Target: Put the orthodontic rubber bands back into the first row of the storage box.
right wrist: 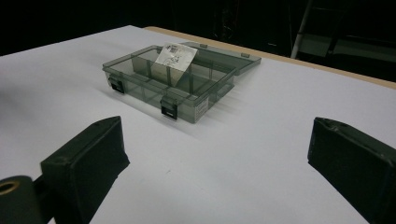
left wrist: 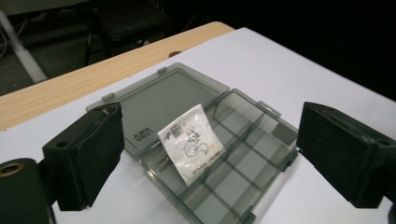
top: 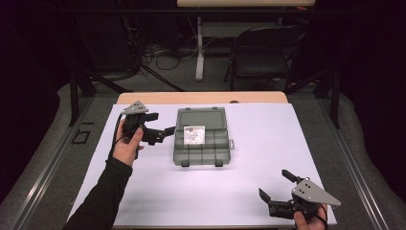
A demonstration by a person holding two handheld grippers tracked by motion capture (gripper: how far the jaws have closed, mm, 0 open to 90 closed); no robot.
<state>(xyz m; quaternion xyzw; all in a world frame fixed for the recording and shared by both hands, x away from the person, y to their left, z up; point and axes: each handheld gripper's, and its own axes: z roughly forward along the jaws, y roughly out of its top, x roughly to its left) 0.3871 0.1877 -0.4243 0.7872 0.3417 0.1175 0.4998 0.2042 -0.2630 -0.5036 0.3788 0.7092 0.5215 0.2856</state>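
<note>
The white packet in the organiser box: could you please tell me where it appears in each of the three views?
High view: the white packet sits mid-picture, in the open grey box, near the hinge.
Left gripper view: centre, propped tilted across the compartments, between the open tongs.
Right gripper view: upper middle, leaning at the box's far side.
Shared landmark: the box's flat-open lid.

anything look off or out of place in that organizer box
One thing: the small white packet is not lying flat in a compartment of the open organizer box. It leans tilted across the dividers near the lid hinge, one corner sticking up. Nothing looks spilled or damaged.
</note>
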